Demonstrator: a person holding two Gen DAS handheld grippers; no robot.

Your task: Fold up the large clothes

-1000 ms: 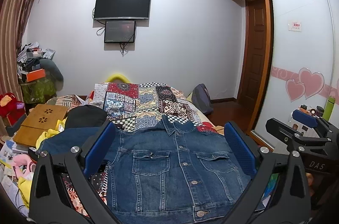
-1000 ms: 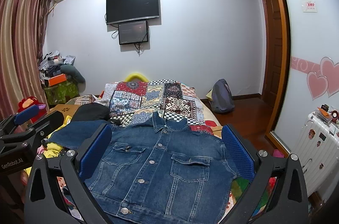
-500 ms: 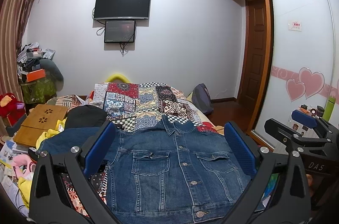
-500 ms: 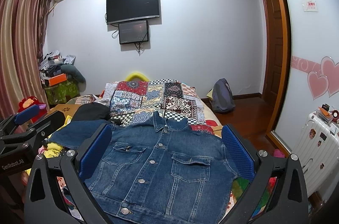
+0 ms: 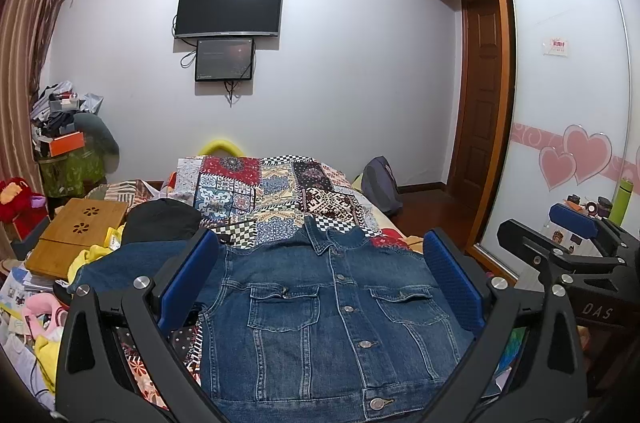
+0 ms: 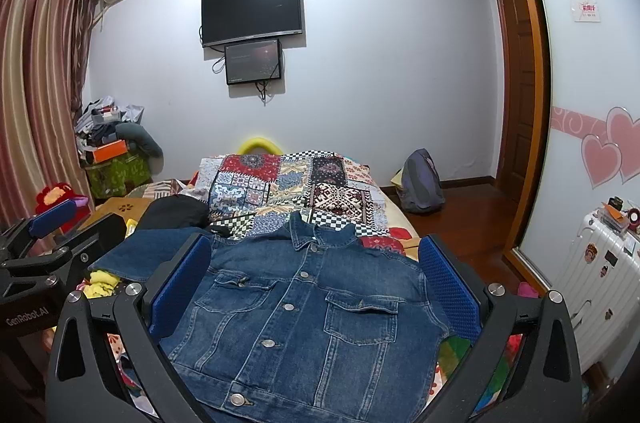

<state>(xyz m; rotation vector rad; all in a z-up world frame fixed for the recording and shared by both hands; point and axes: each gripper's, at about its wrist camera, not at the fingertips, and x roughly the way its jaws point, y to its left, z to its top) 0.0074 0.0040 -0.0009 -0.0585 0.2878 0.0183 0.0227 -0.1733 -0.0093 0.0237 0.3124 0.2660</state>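
A blue denim jacket (image 5: 332,315) lies flat, front up and buttoned, on the bed; it also shows in the right wrist view (image 6: 308,319). One sleeve (image 5: 132,263) lies spread out to the left. My left gripper (image 5: 320,287) hovers over the jacket, open and empty. My right gripper (image 6: 312,287) is open and empty above the jacket too. The right gripper shows at the right edge of the left wrist view (image 5: 576,255). The left gripper shows at the left edge of the right wrist view (image 6: 52,243).
A patchwork quilt (image 5: 272,195) covers the bed beyond the jacket. A black garment (image 5: 160,219), a wooden lap tray (image 5: 76,235) and loose clutter lie on the left. A backpack (image 6: 420,183) stands on the floor, a white suitcase (image 6: 596,279) at the right.
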